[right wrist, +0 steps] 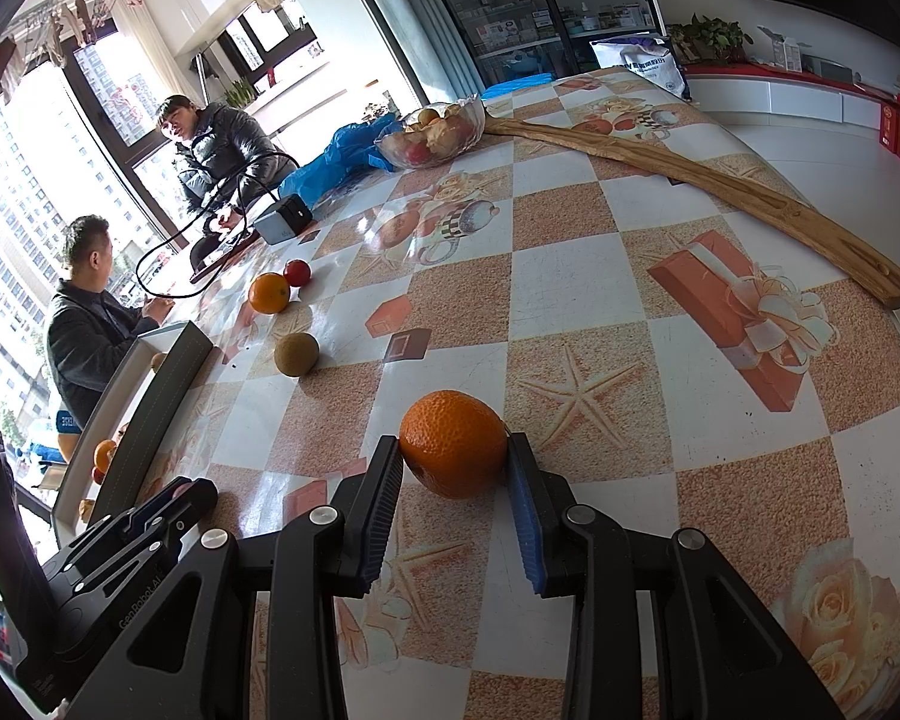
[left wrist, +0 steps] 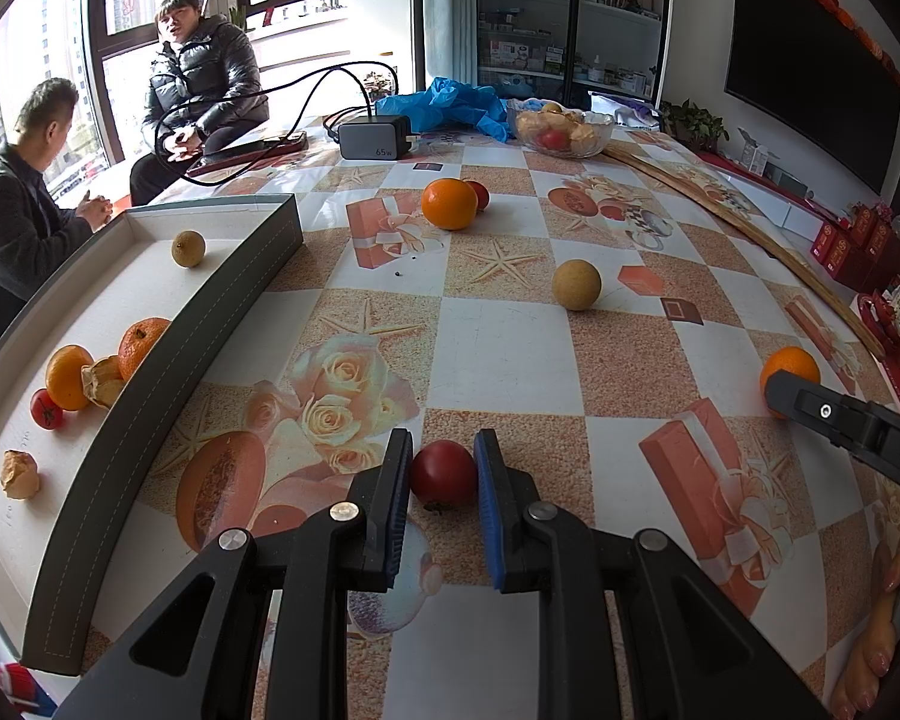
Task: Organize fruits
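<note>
My left gripper is shut on a small red tomato that rests on the tablecloth. My right gripper is shut on an orange, also on the table; that orange shows in the left wrist view behind the right gripper's finger. A grey-walled tray at the left holds two oranges, a small tomato, a round brown fruit and husked fruits. Loose on the table lie an orange with a tomato behind it and a round brown fruit.
A glass bowl of fruit, a blue plastic bag and a 65W charger with cable stand at the far end. A long wooden stick lies along the right edge. Two people sit beyond the tray.
</note>
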`<state>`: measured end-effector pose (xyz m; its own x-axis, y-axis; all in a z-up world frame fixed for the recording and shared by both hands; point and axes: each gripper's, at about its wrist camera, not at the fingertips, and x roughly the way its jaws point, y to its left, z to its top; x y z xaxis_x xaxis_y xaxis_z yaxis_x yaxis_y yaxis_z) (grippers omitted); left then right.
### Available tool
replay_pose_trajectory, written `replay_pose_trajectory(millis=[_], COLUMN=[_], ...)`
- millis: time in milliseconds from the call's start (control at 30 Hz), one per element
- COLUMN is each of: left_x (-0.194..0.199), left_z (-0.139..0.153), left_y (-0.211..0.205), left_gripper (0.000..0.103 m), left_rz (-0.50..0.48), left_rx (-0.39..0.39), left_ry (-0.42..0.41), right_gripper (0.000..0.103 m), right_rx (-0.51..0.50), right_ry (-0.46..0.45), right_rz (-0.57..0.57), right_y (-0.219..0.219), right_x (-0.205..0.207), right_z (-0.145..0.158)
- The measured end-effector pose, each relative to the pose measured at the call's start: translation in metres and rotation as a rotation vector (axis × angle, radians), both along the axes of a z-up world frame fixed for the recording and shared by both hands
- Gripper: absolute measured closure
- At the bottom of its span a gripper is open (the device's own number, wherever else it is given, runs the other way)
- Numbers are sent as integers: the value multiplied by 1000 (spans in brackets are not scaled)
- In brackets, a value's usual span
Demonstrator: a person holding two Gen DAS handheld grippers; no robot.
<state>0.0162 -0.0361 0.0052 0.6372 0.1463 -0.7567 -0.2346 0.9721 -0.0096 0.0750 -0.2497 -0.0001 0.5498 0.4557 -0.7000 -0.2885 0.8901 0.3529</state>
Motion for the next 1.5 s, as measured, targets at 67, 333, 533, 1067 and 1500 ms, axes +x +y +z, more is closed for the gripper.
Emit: replay_pose_trajectory(millis=[67, 333, 533, 1067, 1500], left_x=[0, 0, 0, 0, 0], left_z=[0, 0, 0, 0, 0], left_y=[0, 0, 0, 0, 0], left_gripper=[80, 80, 80, 80, 80], left_rz=[0, 0, 0, 0, 0], left_rx=[0, 1, 1, 0, 1], left_ry=[0, 0, 0, 0, 0], right_gripper=[67, 67, 67, 67, 67], right_rx=[0, 0, 0, 0, 0], right_ry=[0, 0, 0, 1, 1], right_rz=[0, 0, 0, 0, 0], right_y=[0, 0, 0, 0, 0], right_x=[0, 0, 0, 0, 0], right_z=[0, 0, 0, 0, 0])
